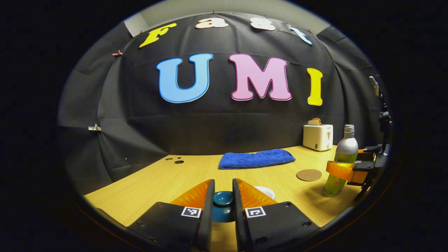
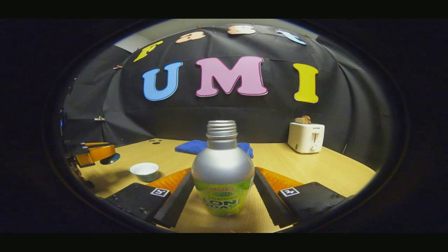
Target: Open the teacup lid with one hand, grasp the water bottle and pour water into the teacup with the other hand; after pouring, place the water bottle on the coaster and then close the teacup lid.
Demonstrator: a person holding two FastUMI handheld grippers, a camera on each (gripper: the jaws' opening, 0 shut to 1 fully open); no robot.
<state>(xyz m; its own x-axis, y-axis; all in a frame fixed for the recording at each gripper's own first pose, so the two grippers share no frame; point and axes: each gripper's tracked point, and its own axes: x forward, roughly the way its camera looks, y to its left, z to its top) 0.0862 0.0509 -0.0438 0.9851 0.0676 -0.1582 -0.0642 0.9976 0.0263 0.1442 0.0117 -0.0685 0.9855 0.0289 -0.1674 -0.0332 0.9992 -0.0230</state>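
Teal glazed teacup lid sits clamped in my left gripper above the table, while my right gripper, fingers apart, straddles the silver aluminium water bottle, needing closure next

black hand-held gripper bodies with screws, square markers, ribbed orange fingers

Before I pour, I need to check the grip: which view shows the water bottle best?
The right gripper view: the water bottle stands upright, close and central between the right tool fingers, threaded neck uncapped. The left gripper view shows the bottle small at the right edge, partly covered by an orange finger of that tool.
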